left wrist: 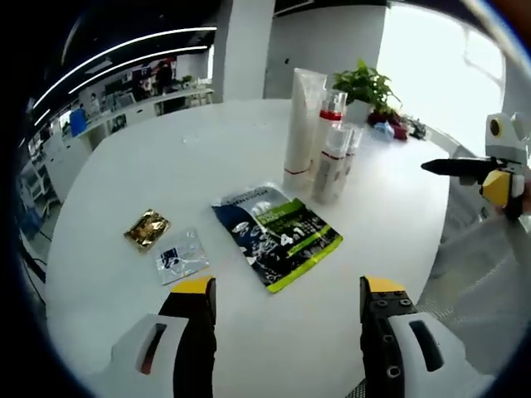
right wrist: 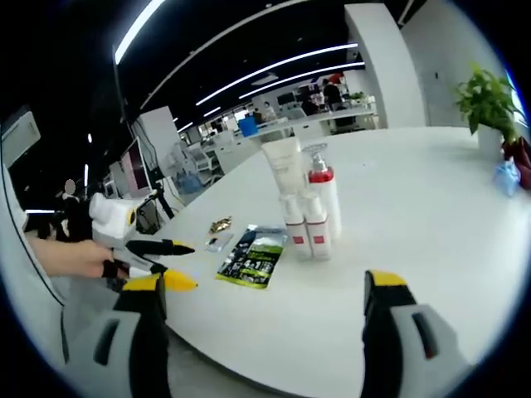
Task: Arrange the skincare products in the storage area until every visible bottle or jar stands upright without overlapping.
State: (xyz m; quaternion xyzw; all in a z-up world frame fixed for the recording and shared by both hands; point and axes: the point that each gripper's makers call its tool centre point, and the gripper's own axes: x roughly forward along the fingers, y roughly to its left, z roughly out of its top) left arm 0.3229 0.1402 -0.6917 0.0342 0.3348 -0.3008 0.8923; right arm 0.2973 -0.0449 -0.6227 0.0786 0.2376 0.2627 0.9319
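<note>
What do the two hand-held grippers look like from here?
Both match. The left hand-held gripper has white moulded bodies with dark slots, black jaws and yellow-capped tips. The right hand-held gripper has the same white shells, black jaws and yellow caps. Seen from the other side, each has long black fingers, a yellow block and a white housing.

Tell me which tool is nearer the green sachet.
Left. The left tool hovers just short of the green sachet; the right tool hangs off the table's edge, farther away.

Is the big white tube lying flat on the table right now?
No, the white tube stands upright beside the pump bottle on the table.
</note>
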